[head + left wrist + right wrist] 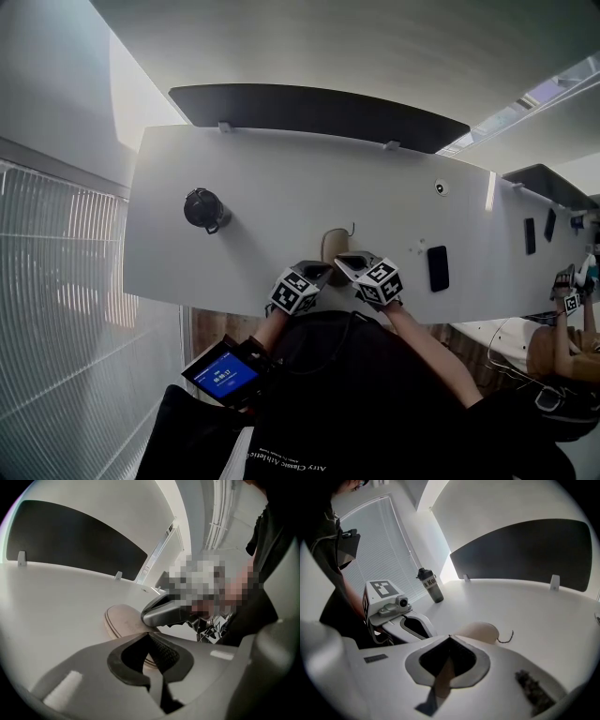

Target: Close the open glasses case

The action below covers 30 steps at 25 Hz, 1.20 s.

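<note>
Glasses case (pixel 334 246): tan, lying on the white desk (pixel 262 178) near its front edge, just ahead of both grippers, with a thin dark cord trailing off one end. Left gripper (pixel 146 633): jaws together, tips meeting at a point directly over the near rim of the case; nothing visibly pinched between them. Right gripper (pixel 450 637): jaws likewise together, tips at the near side of the case's rounded top. A tan sliver shows through the gap behind the tips; cannot tell what it is. The two grippers sit close side by side, converging on the case from the person's side. Lid state: the case reads as a low dome from the right gripper view and as a flat stitched oval from the left; whether the lid is fully seated cannot be told. Judgement: closing step is in hand or at its end, both closed tips serving as pushers, not clamps. Next move likely calls for a short downward press on the lid, the case steadied so it does not skid. Bottle (pixel 204 208) and phone (pixel 437 268) stand well apart, not involved.
</note>
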Tool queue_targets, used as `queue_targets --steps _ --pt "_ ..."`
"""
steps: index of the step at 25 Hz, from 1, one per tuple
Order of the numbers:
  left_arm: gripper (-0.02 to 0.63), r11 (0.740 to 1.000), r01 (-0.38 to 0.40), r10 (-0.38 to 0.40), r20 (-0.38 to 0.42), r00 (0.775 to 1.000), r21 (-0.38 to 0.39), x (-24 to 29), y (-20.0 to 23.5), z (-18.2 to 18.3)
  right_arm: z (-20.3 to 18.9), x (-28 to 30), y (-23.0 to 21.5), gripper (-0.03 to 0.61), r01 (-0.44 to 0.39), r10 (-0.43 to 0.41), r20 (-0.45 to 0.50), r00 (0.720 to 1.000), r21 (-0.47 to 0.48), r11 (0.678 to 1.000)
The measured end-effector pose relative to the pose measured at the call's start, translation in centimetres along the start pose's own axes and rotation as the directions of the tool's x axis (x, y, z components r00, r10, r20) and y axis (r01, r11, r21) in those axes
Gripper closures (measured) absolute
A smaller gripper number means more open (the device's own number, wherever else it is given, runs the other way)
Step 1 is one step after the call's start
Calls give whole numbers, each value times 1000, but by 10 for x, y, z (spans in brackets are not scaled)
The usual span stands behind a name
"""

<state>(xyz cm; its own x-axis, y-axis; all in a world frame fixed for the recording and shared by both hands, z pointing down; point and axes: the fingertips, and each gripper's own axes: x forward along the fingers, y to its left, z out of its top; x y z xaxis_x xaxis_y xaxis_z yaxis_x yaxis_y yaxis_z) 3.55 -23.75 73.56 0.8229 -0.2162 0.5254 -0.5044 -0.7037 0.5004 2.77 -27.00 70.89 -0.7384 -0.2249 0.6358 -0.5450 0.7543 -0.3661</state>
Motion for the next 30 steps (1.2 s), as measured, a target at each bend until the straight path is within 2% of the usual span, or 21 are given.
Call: queue_targets --steps 8,10,14,17,20,25,27,30 --pt "604 999 -28 29 -25 999 38 0 -2 1 -1 6 11 572 -8 2 -59 998 -92 996" --pt "604 998 -35 37 -34 999 48 0 -3 1 3 -5 8 572 20 -22 -24 999 -88 996" --pt "604 998 -39 40 -21 999 41 -5 -4 3 18 -43 1 572 92 -86 110 990 -49 995" --pt "604 998 -44 43 29 999 41 -12 -9 14 22 -75 -5 572 157 -150 190 970 -21 987" --pt "604 996 -48 38 123 992 81 -25 -26 42 21 -103 -4 572 194 -187 251 950 -3 981" --pt "606 971 -44 -27 290 957 236 -51 -67 89 35 -140 14 572 224 -216 322 922 15 975" --pt "605 959 -71 -25 328 944 275 -62 -75 96 33 -142 20 572 214 -207 346 915 19 977" --pt "606 958 -108 14 335 942 264 -66 -76 93 30 -139 27 572 180 -168 348 922 -2 984"
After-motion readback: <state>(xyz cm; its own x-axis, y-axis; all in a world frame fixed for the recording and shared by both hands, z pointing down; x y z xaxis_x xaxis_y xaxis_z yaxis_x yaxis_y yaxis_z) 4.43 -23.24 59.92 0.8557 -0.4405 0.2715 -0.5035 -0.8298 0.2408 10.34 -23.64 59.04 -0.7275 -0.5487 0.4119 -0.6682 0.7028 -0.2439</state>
